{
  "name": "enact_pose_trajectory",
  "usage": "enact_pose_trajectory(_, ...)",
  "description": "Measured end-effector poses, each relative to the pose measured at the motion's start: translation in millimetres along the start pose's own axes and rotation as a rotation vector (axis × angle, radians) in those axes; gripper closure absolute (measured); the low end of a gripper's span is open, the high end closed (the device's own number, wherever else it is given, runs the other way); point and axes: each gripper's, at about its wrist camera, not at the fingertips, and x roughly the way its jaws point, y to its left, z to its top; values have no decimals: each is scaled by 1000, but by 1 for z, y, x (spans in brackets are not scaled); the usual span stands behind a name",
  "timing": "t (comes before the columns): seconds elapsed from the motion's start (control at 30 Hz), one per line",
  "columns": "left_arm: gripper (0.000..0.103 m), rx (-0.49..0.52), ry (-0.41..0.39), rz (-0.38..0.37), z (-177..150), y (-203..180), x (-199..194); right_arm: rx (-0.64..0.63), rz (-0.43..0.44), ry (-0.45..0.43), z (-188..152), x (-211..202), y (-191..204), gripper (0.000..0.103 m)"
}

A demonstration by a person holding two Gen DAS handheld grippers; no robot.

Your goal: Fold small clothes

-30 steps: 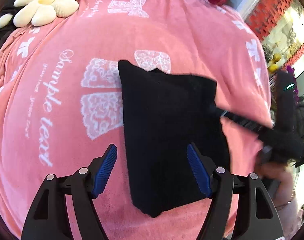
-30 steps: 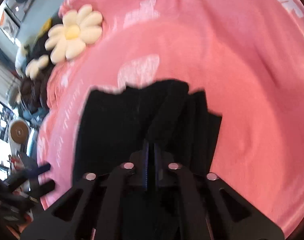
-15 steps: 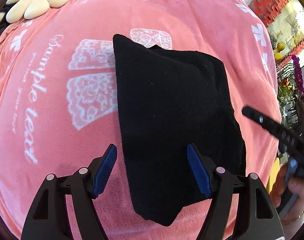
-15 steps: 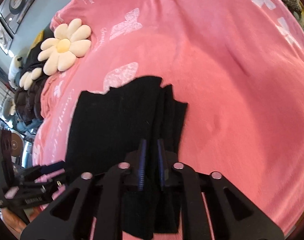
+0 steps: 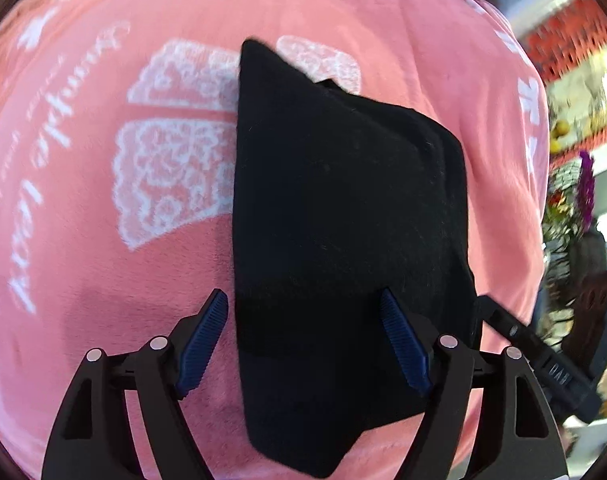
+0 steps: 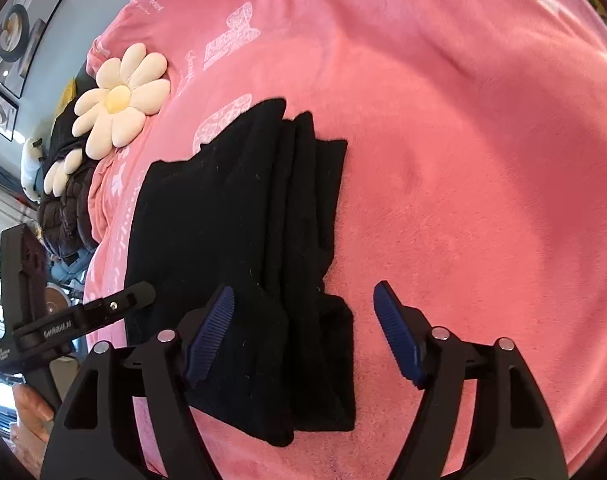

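Note:
A small black garment (image 5: pixel 343 232) lies folded on the pink blanket (image 5: pixel 103 280); in the right wrist view (image 6: pixel 239 216) its folded layers stack along its right side. My left gripper (image 5: pixel 303 340) is open and empty, its blue pads above the garment's near end. My right gripper (image 6: pixel 303 332) is open and empty, its jaws standing over the garment's near right corner. The right gripper shows at the lower right of the left wrist view (image 5: pixel 543 364), and the left gripper at the left of the right wrist view (image 6: pixel 79 316).
The blanket carries white lace bows (image 5: pixel 175 168) and script. A cream daisy cushion (image 6: pixel 119 96) and dark padded clothes (image 6: pixel 63 208) lie at the blanket's far left edge. Framed pictures (image 6: pixel 11 28) hang on the wall. A brick wall (image 5: pixel 571 40) and flowers (image 5: pixel 583 188) stand beyond the right edge.
My right gripper was shut on the garment's fold a second ago; it has opened wide, let go and drawn back. The garment now lies flat. My left gripper stayed open above it.

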Motion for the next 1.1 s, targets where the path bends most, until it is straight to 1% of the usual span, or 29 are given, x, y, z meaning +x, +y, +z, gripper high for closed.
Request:
enact_pose_trajectory(0.07, 28, -39, 19, -49, 0, 7, 6, 45, 56, 50, -3, 15, -4, 33)
enact_pose_trajectory(0.1, 29, -54, 19, -73, -1, 9, 6, 55, 61, 59, -5, 19, -4, 37)
enact_pose_trajectory(0.13, 42, -68, 16, -101, -1, 12, 4, 47, 69, 66, -6, 21, -2, 54)
enact_pose_trajectory(0.17, 55, -73, 23, -133, -3, 14, 3, 37, 104, 78, -7, 20, 3, 76)
enact_pose_trajectory(0.2, 61, -78, 30, -149, -3, 16, 1, 40, 115, 81, -6, 17, 5, 80)
enact_pose_trajectory(0.23, 75, -83, 29, -171, -5, 19, -6, 37, 140, 80, -7, 8, 9, 83)
enact_pose_trajectory(0.27, 82, -81, 37, -182, -7, 20, -12, 31, 161, 79, -7, 0, 12, 84)
enact_pose_trajectory(0.3, 84, -83, 47, -201, -11, 22, -21, 26, 188, 79, -9, -14, 15, 85)
enact_pose_trajectory(0.33, 85, -87, 57, -222, -16, 24, -30, 24, 195, 80, -12, -24, 17, 85)
enact_pose_trajectory(0.4, 85, -89, 84, -255, -27, 26, -43, -1, 177, 101, -24, -38, 18, 84)
enact_pose_trajectory(0.43, 81, -95, 111, -264, -36, 29, -45, -23, 146, 117, -31, -39, 18, 78)
enact_pose_trajectory(0.47, 76, -105, 128, -253, -40, 32, -43, -54, 80, 128, -40, -36, 16, 68)
enact_pose_trajectory(0.5, 71, -111, 135, -230, -44, 34, -41, -59, 47, 127, -43, -33, 13, 57)
enact_pose_trajectory(0.53, 60, -117, 121, -191, -47, 38, -37, -50, 23, 124, -45, -30, 8, 47)
enact_pose_trajectory(0.57, 56, -135, 96, -169, -47, 42, -38, -25, 24, 118, -44, -28, 4, 47)
enact_pose_trajectory(0.6, 53, -157, 65, -168, -45, 46, -39, 13, 63, 103, -38, -27, 0, 47)
enact_pose_trajectory(0.63, 47, -182, 31, -188, -40, 47, -39, 33, 83, 80, -33, -28, 0, 45)
enact_pose_trajectory(0.67, 39, -191, 14, -200, -35, 46, -39, 45, 91, 49, -26, -30, 1, 39)
enact_pose_trajectory(0.7, 33, -191, -5, -212, -30, 44, -38, 42, 98, 22, -17, -28, 4, 36)
enact_pose_trajectory(0.73, 31, -184, -27, -211, -23, 40, -36, 39, 105, 15, -10, -24, 8, 30)
enact_pose_trajectory(0.77, 31, -169, -39, -208, -17, 36, -30, 39, 104, 17, -6, -19, 8, 26)
enact_pose_trajectory(0.83, 31, -142, -3, -204, -5, 28, -14, 35, 98, 48, 3, 0, 13, 25)
enact_pose_trajectory(0.9, 31, -142, 51, -212, 0, 22, 4, 32, 69, 78, 4, 18, 13, 25)
enact_pose_trajectory(0.93, 33, -142, 58, -212, 0, 21, 9, 30, 66, 83, 2, 23, 13, 28)
enact_pose_trajectory(0.97, 36, -134, 40, -202, 0, 20, 9, 30, 60, 79, 1, 26, 14, 41)
enact_pose_trajectory(1.0, 45, -119, 31, -202, 1, 18, 7, 30, 61, 70, 0, 23, 16, 49)
enact_pose_trajectory(1.03, 60, -105, 32, -210, 0, 18, 5, 33, 74, 68, 0, 18, 17, 71)
enact_pose_trajectory(1.07, 69, -107, 32, -223, -1, 19, 1, 43, 85, 62, 1, 12, 18, 82)
enact_pose_trajectory(1.1, 74, -114, 30, -236, 0, 18, -1, 43, 105, 52, 2, 5, 21, 84)
